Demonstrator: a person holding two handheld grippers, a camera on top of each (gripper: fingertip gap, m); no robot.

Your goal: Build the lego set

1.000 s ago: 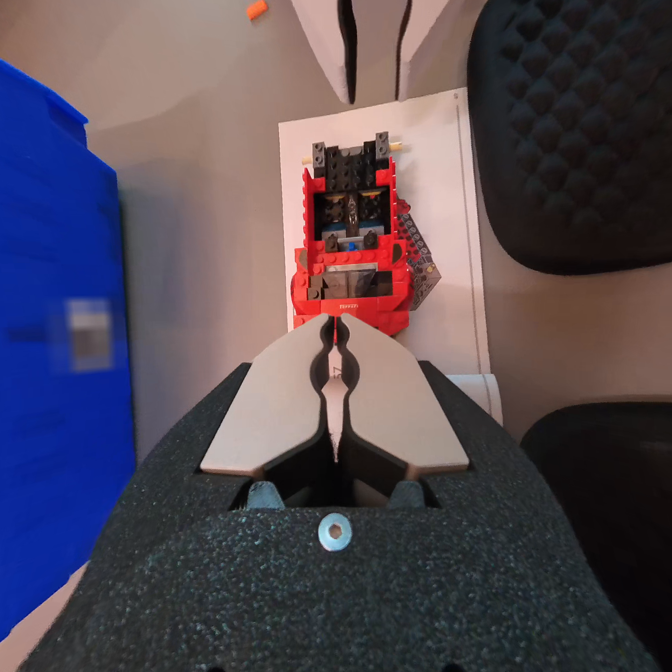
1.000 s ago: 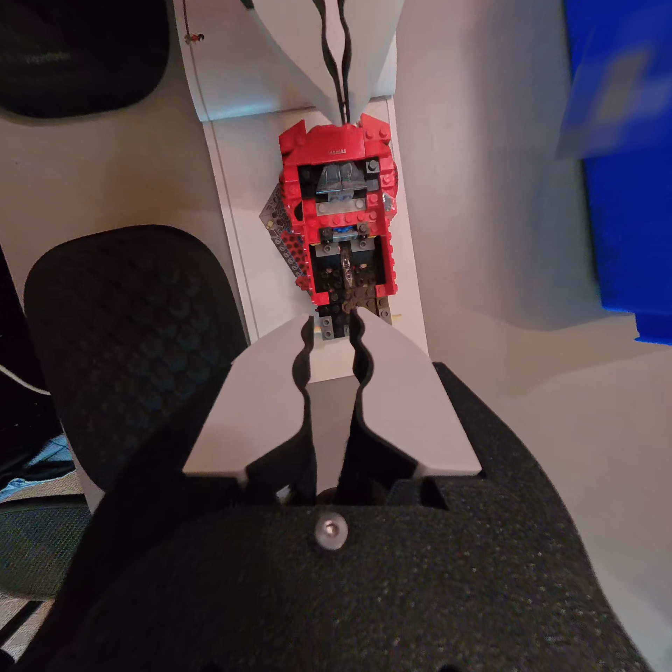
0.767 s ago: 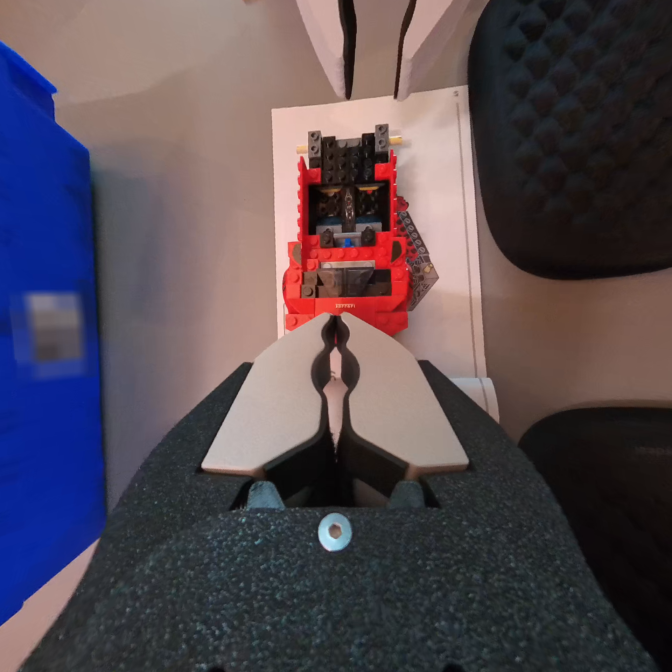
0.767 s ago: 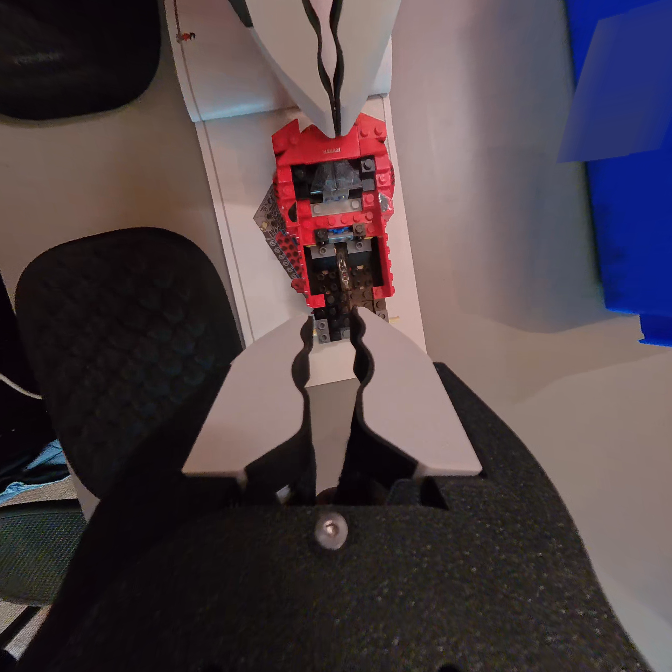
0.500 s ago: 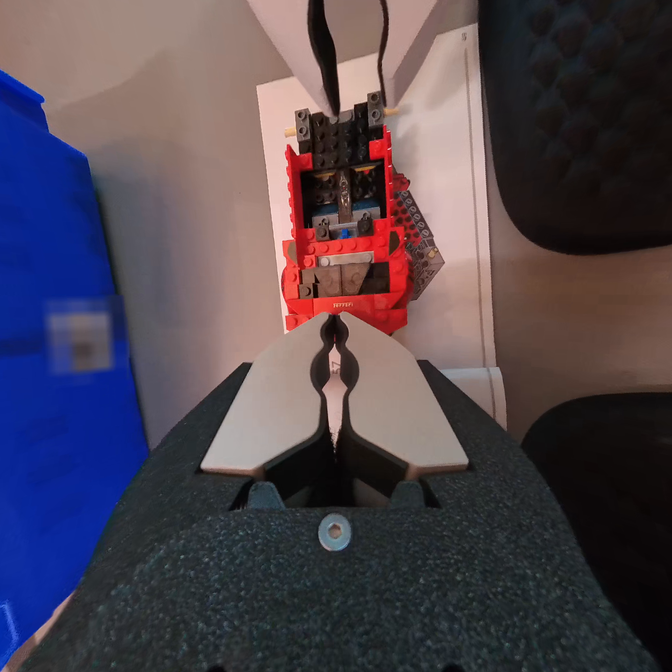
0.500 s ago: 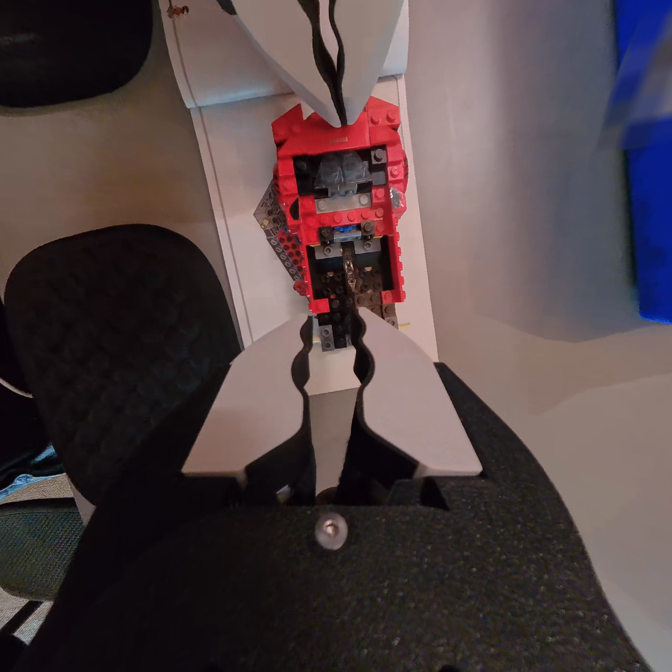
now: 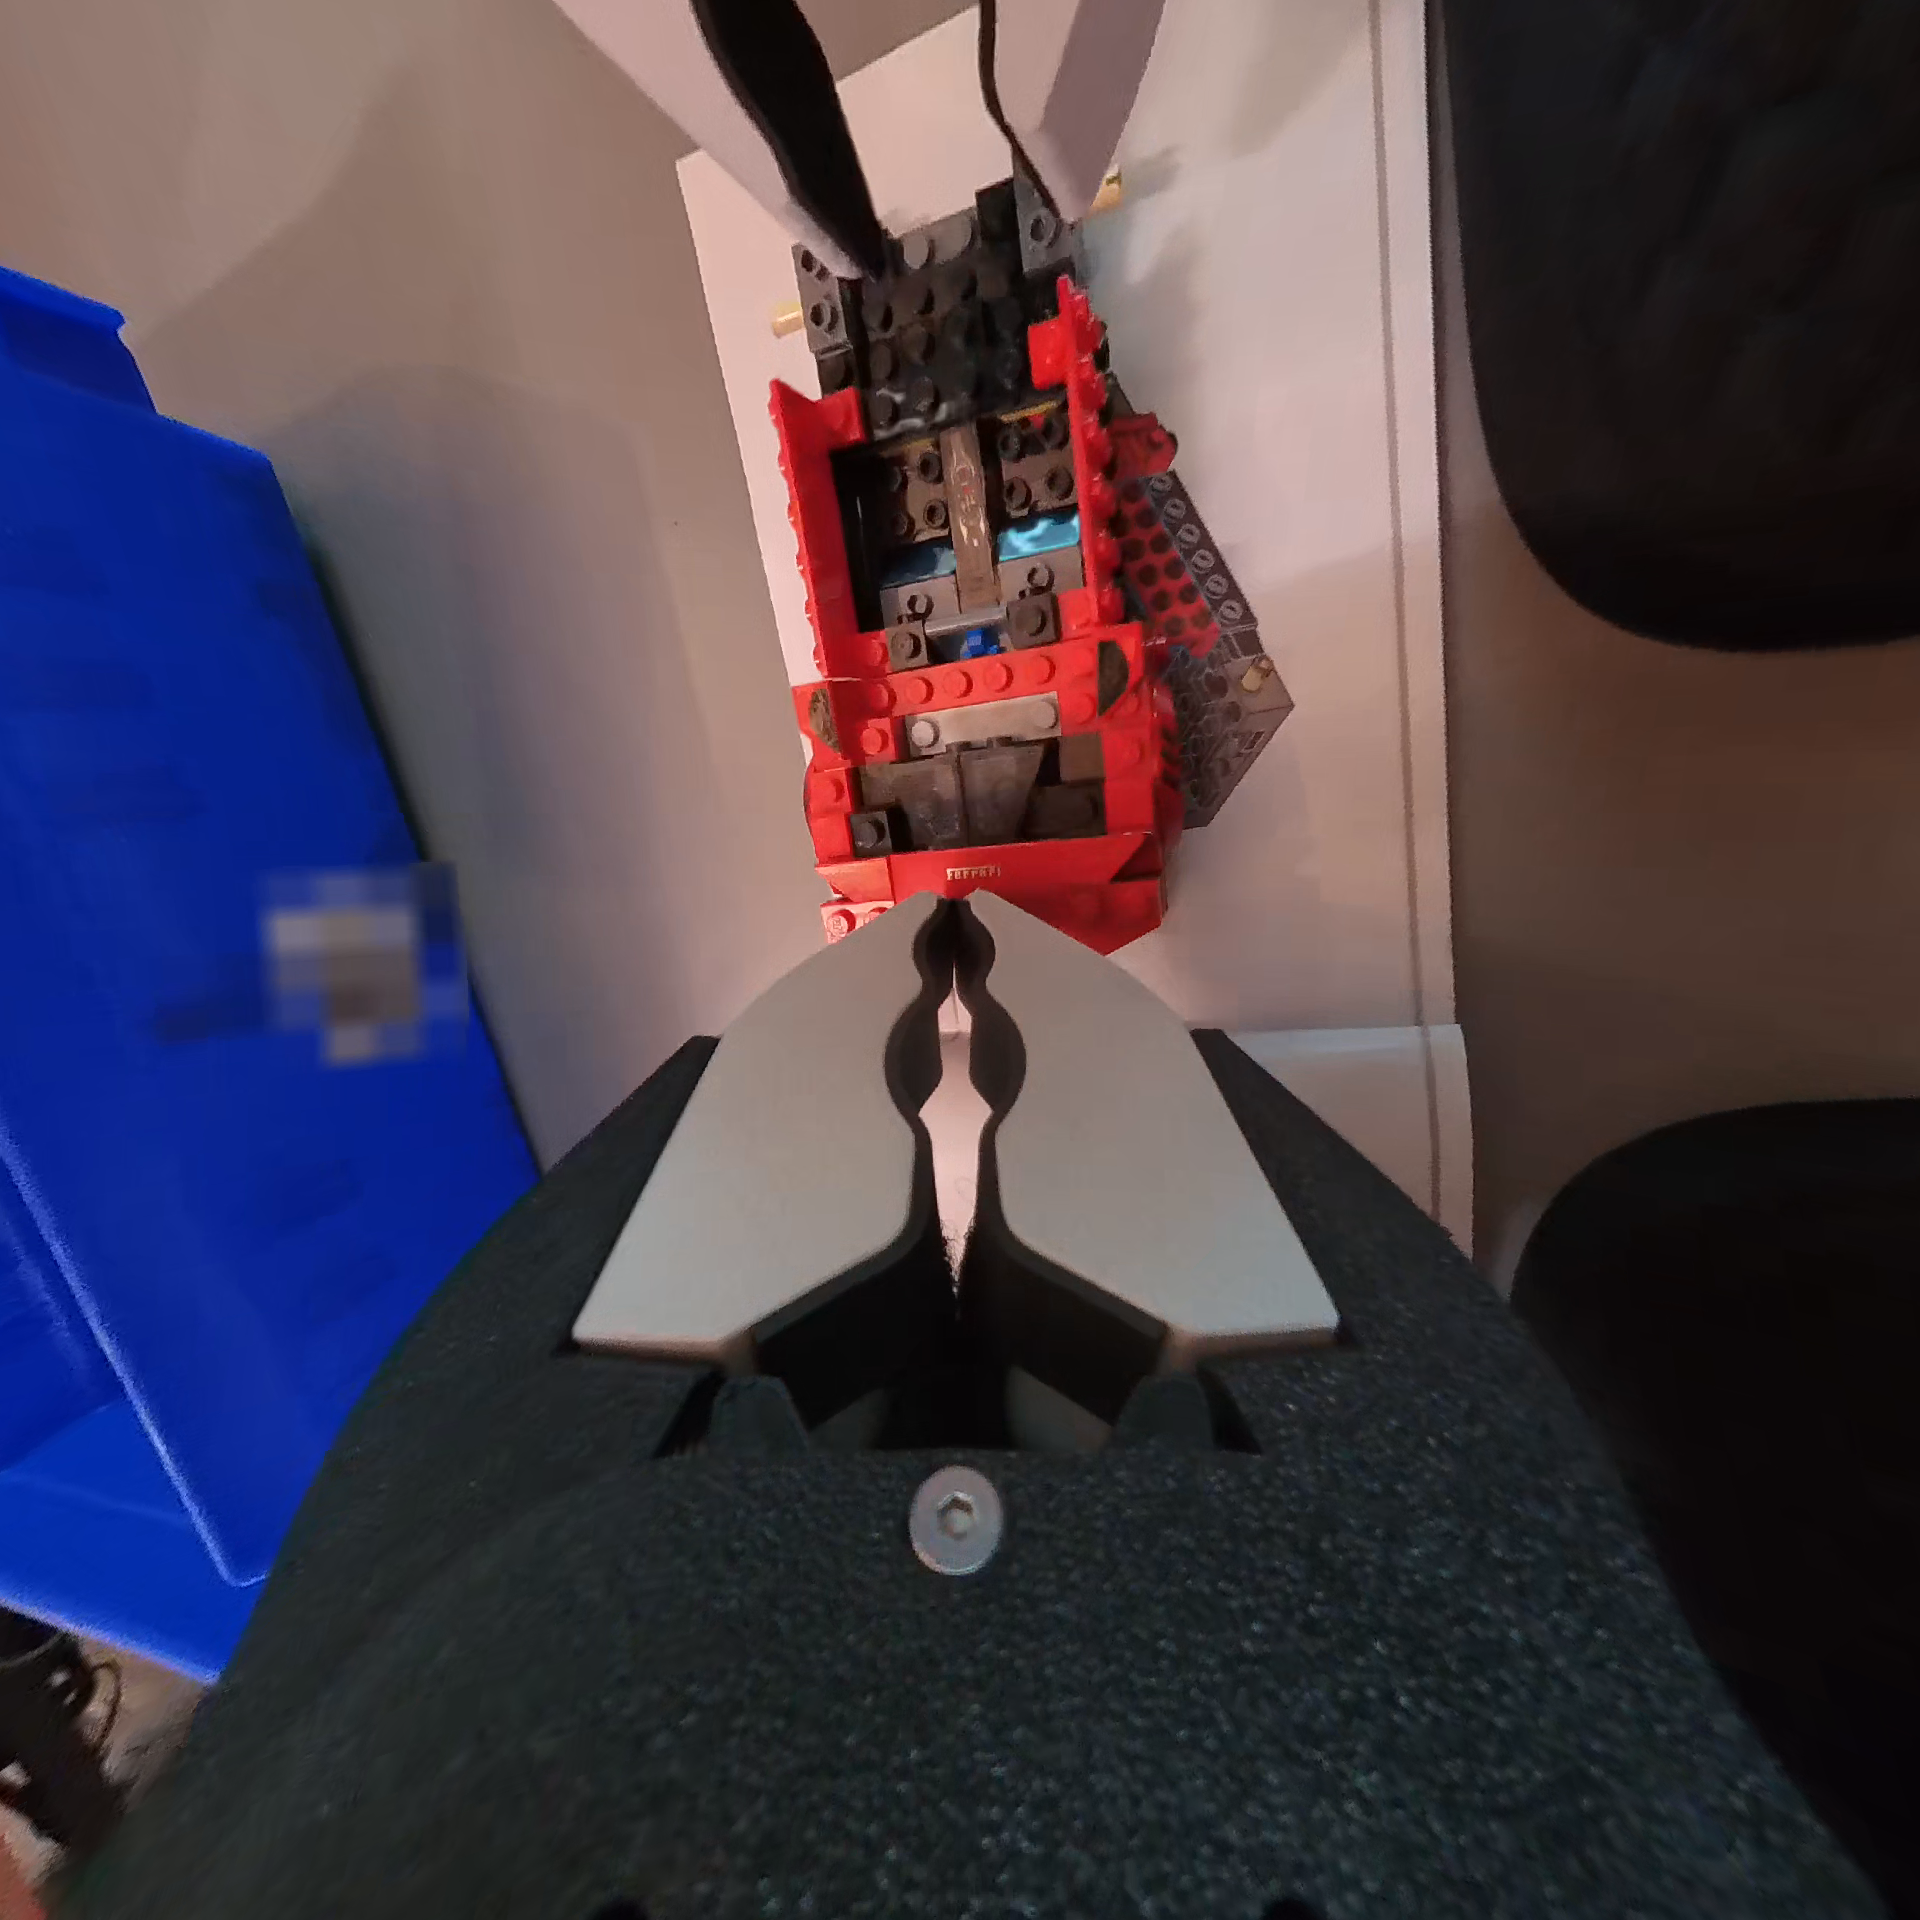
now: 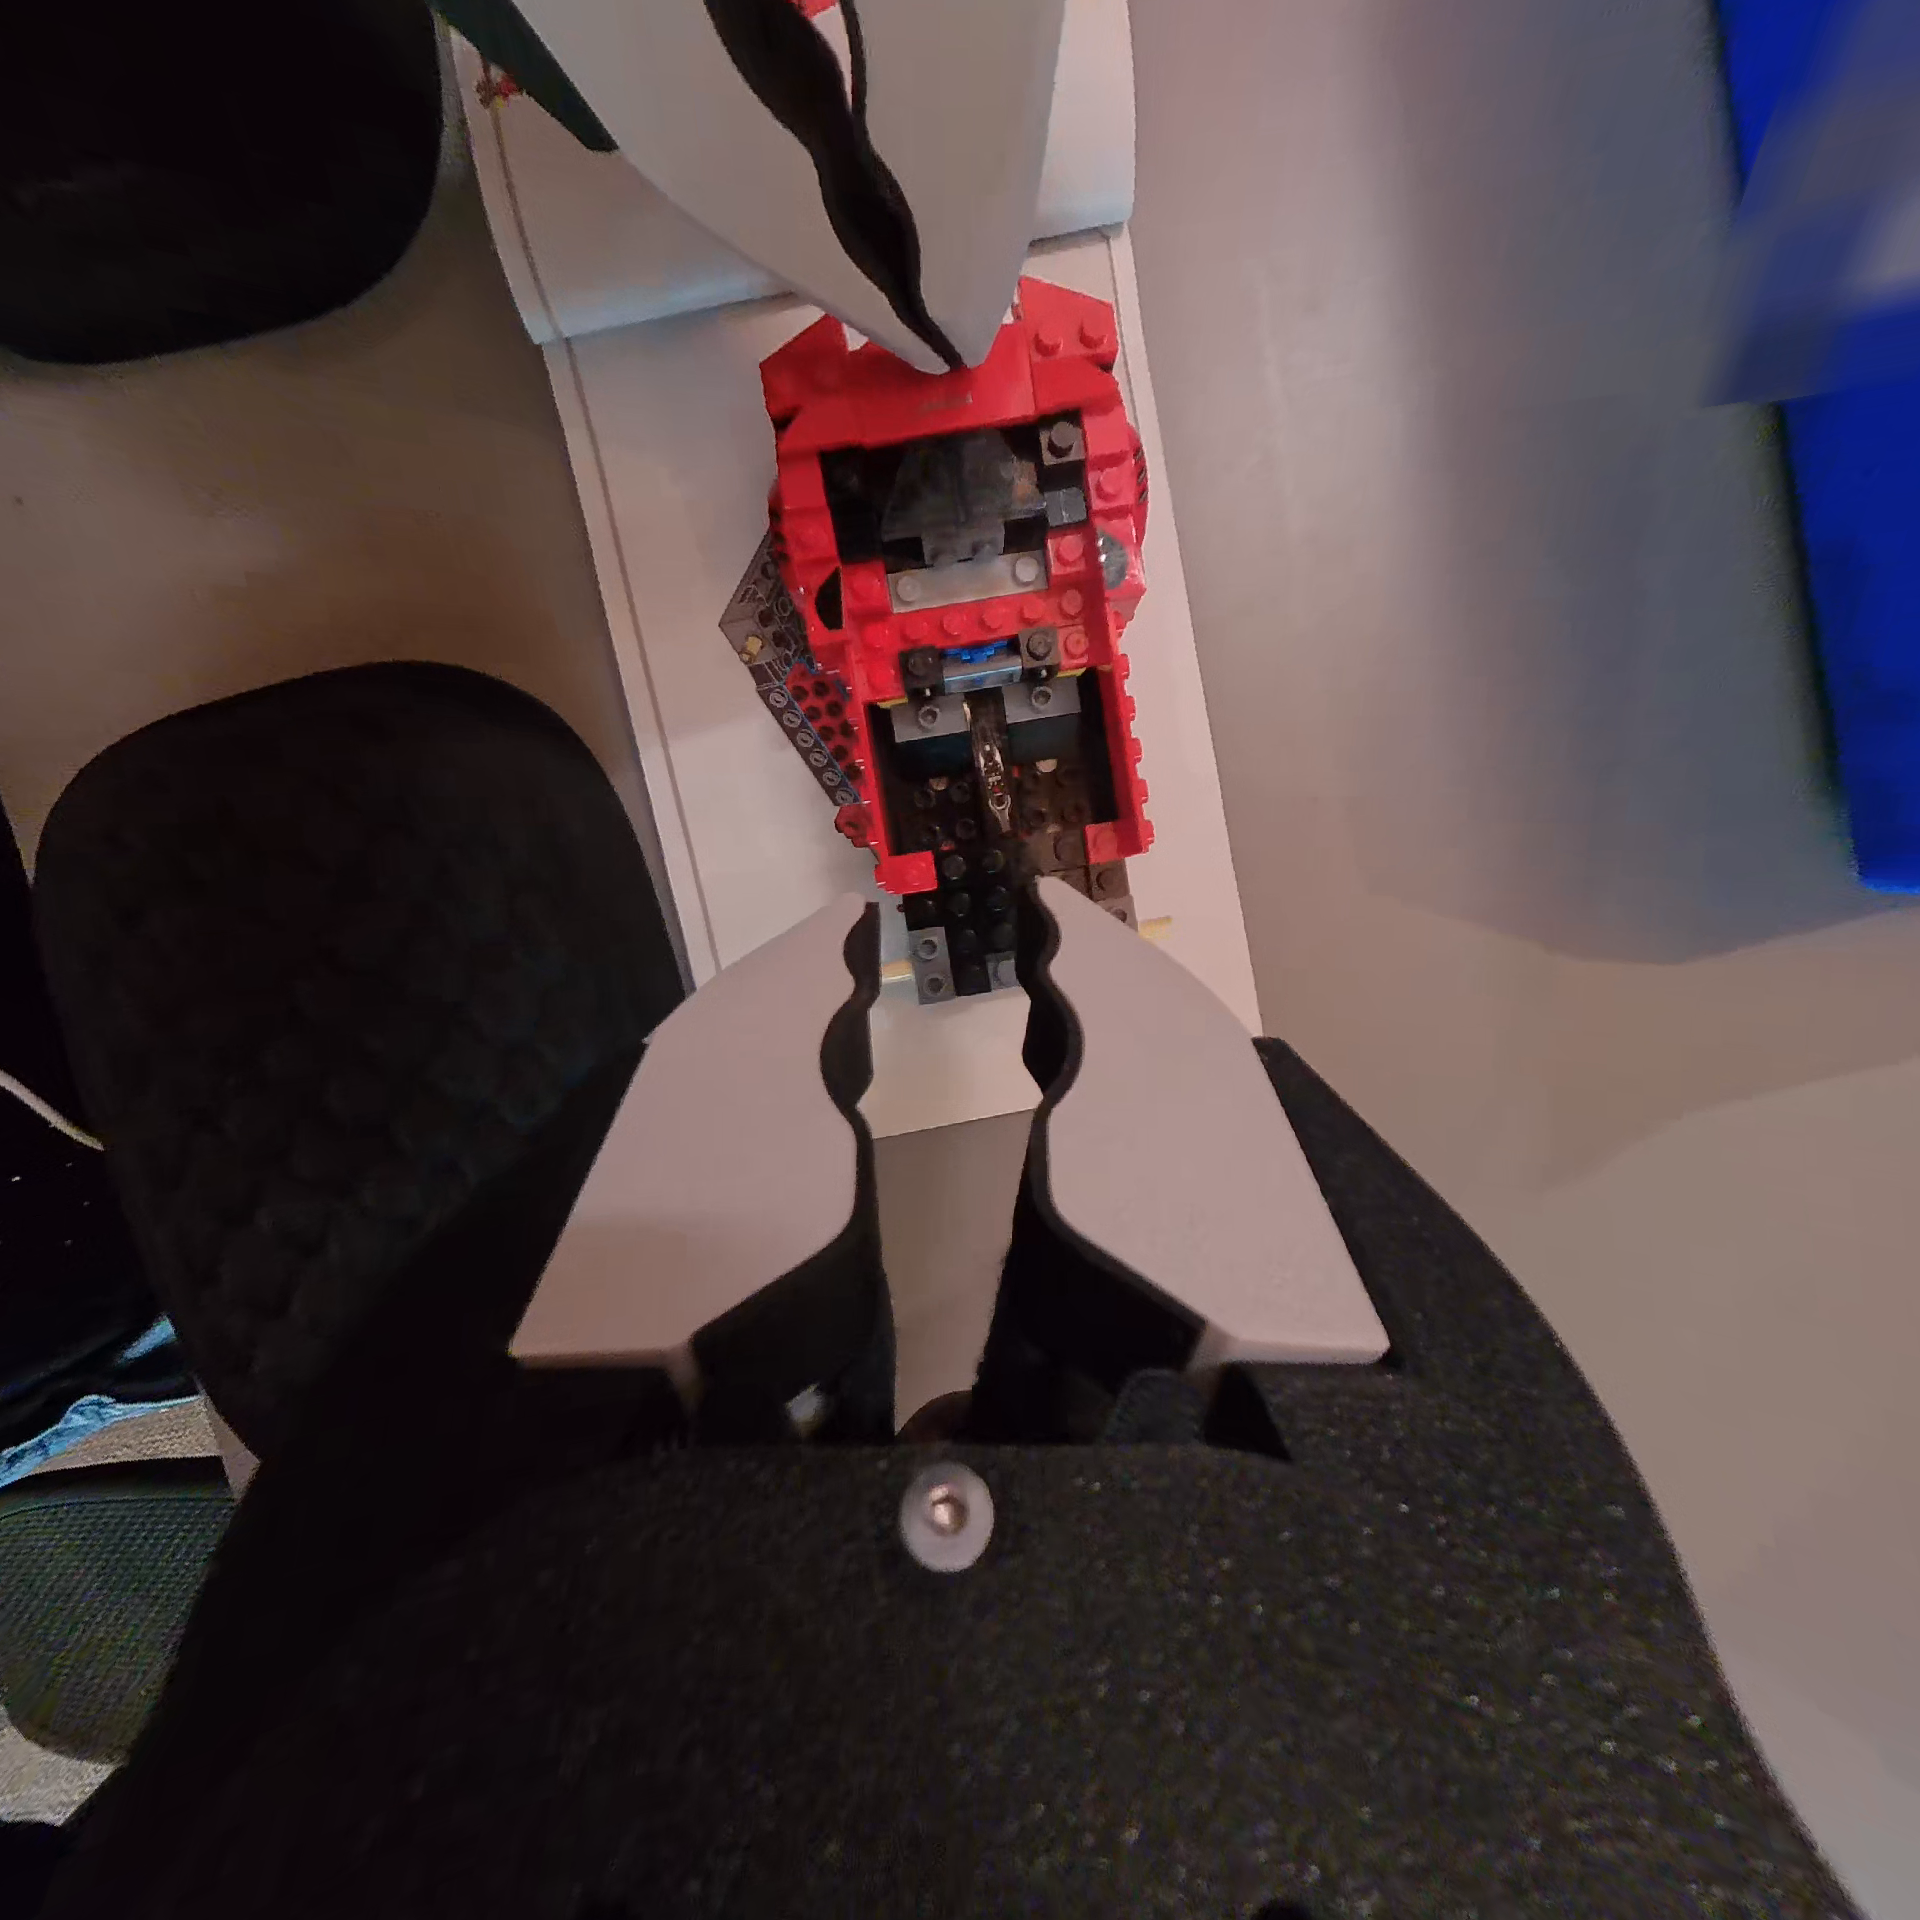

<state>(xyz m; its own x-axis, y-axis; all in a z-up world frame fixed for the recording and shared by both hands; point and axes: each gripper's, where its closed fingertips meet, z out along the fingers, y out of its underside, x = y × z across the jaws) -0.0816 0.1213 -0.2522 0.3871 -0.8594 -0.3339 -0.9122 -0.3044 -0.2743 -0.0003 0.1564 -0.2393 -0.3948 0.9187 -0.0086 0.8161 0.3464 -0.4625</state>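
Plainly, model: a red and black lego car (image 7: 971,644), partly built, its cabin and engine bay uncovered, lying on a white sheet (image 7: 1288,582) on the pale table; in the left wrist view it sits at 12 o'clock from the left gripper.
Loose part: a grey and red studded piece (image 7: 1210,665) leans against the car's flank at about 3 o'clock of the body; whether it is attached I cannot tell.
Left gripper (image 7: 954,906): fingers brought together with only a sliver between the tips, nothing between them, tips touching the red end of the car.
Right gripper (image 8: 951,914): fingers apart, straddling the black studded end at 12 o'clock in its own view; contact on the sides looks likely but is not certain.
Weight: probably light plastic (easy to shove across paper).
Stiffness: rigid bricks, yet the joints are the weak spot; small plates and the thin tan axle (image 8: 1153,924) could pop off under a sideways squeeze.
Grip: smooth plastic, likely slippery against the pads.
Where to hold: I would take the solid red side walls or the black end block, low down, never the thin upright edges.
Surroundings: a blue bin (image 7: 156,831) at 9 o'clock, black cushions (image 7: 1704,312) at 2 o'clock.
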